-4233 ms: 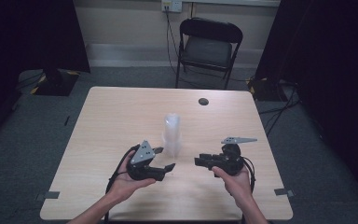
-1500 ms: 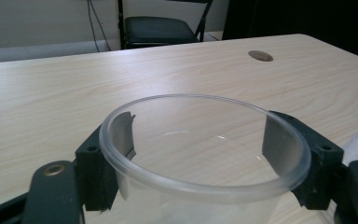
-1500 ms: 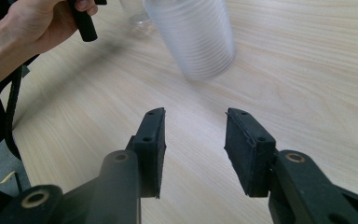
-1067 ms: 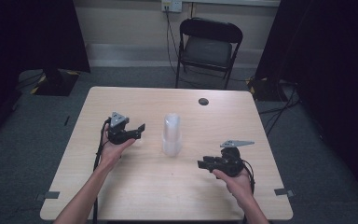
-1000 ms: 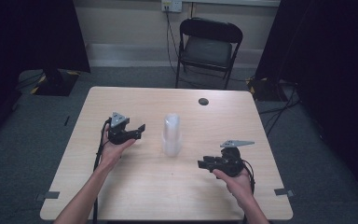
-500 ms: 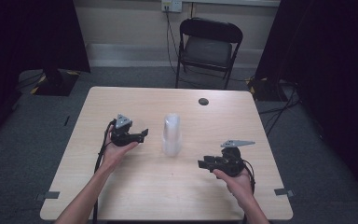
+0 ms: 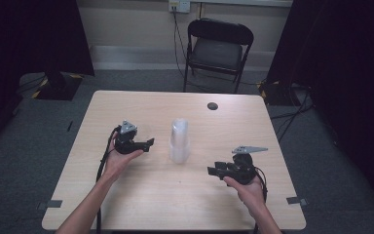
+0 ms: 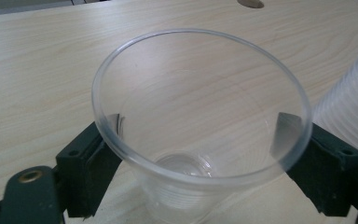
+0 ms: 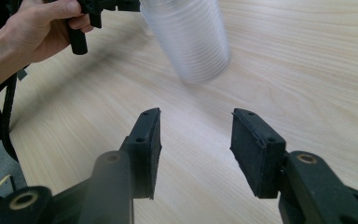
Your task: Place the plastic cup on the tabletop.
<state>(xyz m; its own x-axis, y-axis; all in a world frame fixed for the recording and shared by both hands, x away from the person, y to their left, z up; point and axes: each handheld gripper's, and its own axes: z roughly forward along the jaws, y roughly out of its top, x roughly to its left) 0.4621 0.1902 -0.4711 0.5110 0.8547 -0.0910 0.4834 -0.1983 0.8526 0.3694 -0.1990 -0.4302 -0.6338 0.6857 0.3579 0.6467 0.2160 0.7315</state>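
Observation:
A single clear plastic cup (image 8: 200, 140) stands upright on the table between the two black pads (image 8: 91, 158) of my left gripper (image 8: 200, 163). Its jaws have just been opening, and they now flank the cup without squeezing it. In the high view the left gripper (image 7: 149, 143) sits left of a tall stack of clear cups (image 7: 179, 141), which also edges into the left gripper view (image 8: 354, 102). My right gripper (image 7: 213, 170) rests near the front right, open with nothing between its jaws (image 9: 196, 149). It points toward the stack of cups (image 9: 191, 37) and the left hand (image 9: 42, 32).
A small dark round disc (image 7: 212, 106) lies near the far edge of the wooden table (image 7: 126, 204). A black folding chair (image 7: 216, 48) stands behind the table. Cables trail from both grippers toward the front edge.
About four seconds ago the left gripper was nearer the front, close to the stack; it now sits farther back and left. Over the last second both hands have stayed put.

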